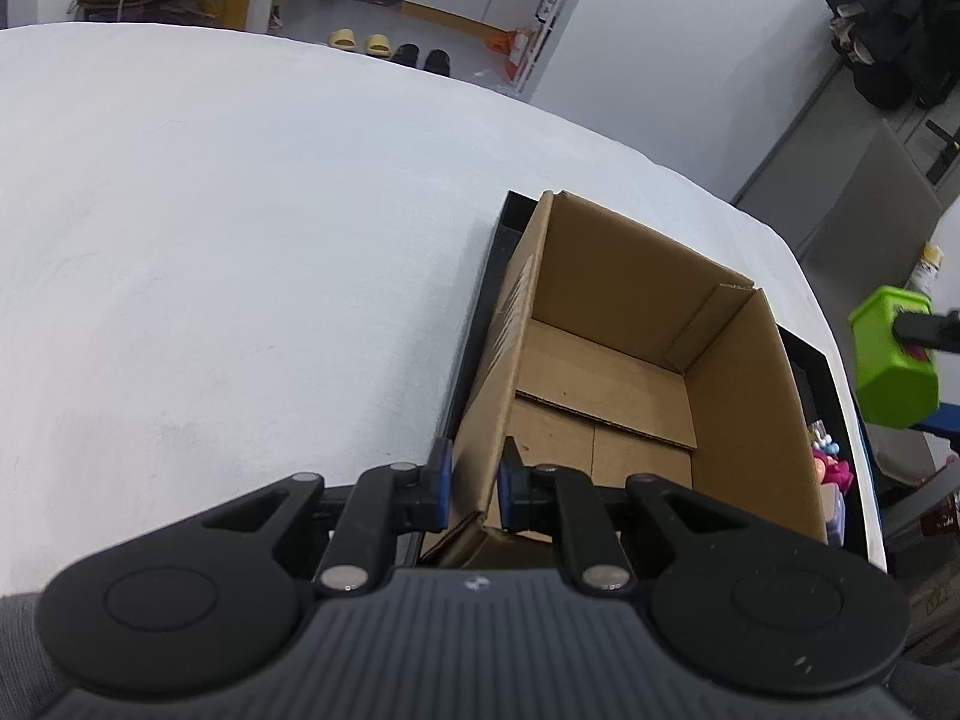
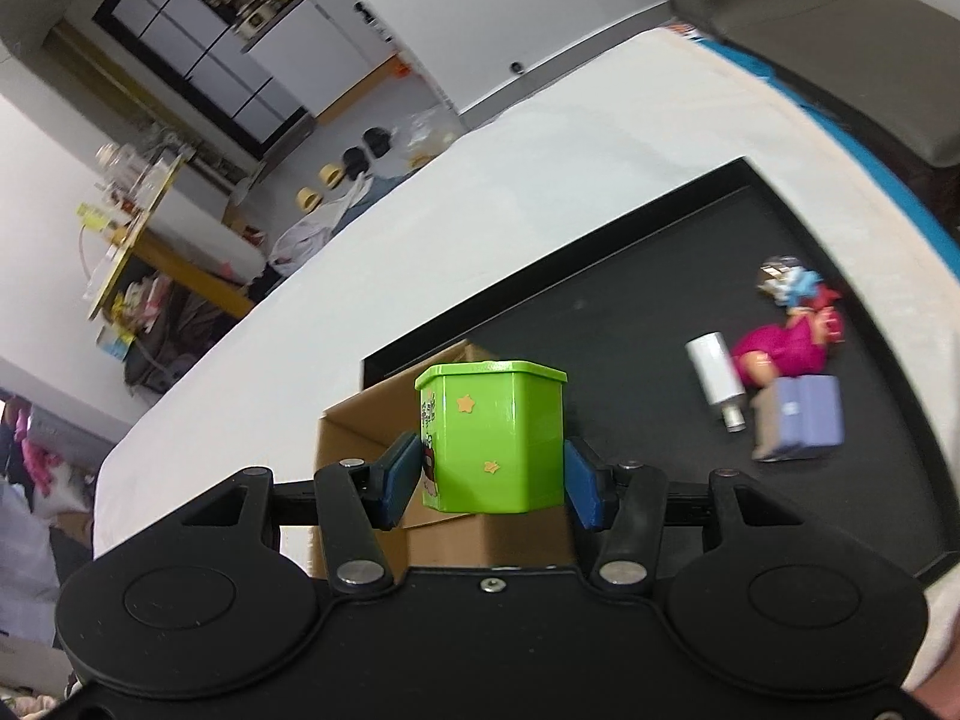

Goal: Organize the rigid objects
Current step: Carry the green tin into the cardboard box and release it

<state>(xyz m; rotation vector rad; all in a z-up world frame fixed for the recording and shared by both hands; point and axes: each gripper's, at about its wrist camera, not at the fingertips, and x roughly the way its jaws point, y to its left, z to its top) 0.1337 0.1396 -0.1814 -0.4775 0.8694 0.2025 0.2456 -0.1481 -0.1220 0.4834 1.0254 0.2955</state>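
Right gripper: the right gripper (image 2: 492, 477), at lower centre of the right wrist view, is clamping a green tin (image 2: 495, 438) between its blue pads (image 2: 401, 480), holding it upright in the air.
Left gripper: the left gripper (image 1: 474, 486), at lower centre of the left wrist view, is pinching the near wall of the cardboard box (image 1: 606, 372), one pad outside the wall and one inside, jaws narrow.
Green tin: it is showing small yellow stars and a printed picture on one face; in the left wrist view it is hanging at the right edge of the frame (image 1: 894, 360), apart from the box.
Cardboard box: open-topped and sitting on the black tray (image 1: 480, 312); in the right wrist view the box (image 2: 372, 444) is lying directly behind the tin.
Black tray: it is resting on the white table (image 1: 240, 240), filling the right half of the right wrist view (image 2: 660, 276).
Other items on tray: at right of the right wrist view, a white cylinder (image 2: 717, 375), a pink toy figure (image 2: 786, 342) and a lavender block (image 2: 807, 414) are lying close together, slightly blurred.
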